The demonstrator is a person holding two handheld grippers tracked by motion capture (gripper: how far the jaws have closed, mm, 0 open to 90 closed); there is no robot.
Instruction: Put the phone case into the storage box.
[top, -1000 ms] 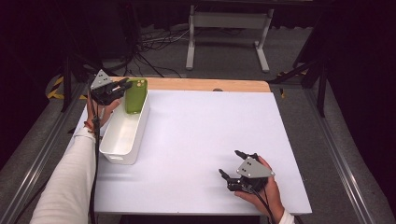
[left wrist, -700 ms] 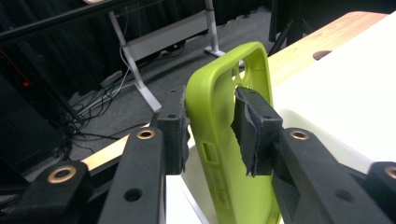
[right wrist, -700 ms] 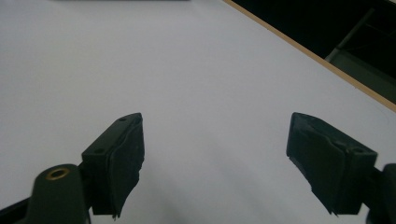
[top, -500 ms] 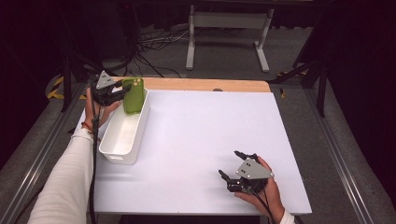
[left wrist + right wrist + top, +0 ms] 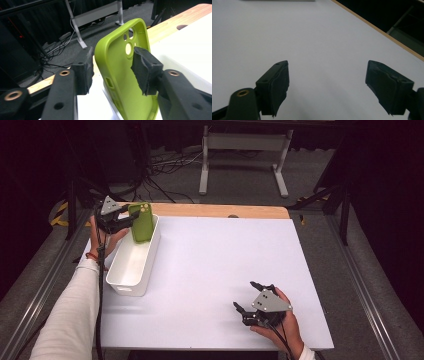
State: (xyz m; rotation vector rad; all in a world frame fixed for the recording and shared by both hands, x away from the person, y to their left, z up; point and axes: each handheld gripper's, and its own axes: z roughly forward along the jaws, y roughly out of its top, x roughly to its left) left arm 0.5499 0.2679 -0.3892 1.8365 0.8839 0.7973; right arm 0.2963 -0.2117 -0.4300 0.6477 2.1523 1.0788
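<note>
The bench (image 5: 210,270) has a smooth, matte white top with a bare wooden strip along its far edge. Near its left side sits a long, rectangular white plastic bin (image 5: 131,265) with rounded corners and glossy walls.

The left tool (image 5: 122,220) hovers at the far end of the bin. Between its 2 jaws stands a lime-green phone case (image 5: 122,75), soft-looking and matte, with rounded corners, a raised lip and round camera cutouts near its top. In the left tool's own view the case is upright and slightly tilted; the right foam pad (image 5: 143,70) lies against the case's hollow inner face, while the left pad sits apart from its back, so the jaws look parted and not clenched on it. In the high view the case's lower end dips into the bin.

The right tool (image 5: 252,300) rests low over the near right part of the bench, its 2 rough black foam pads spread wide, released, with plain white surface between them.
</note>
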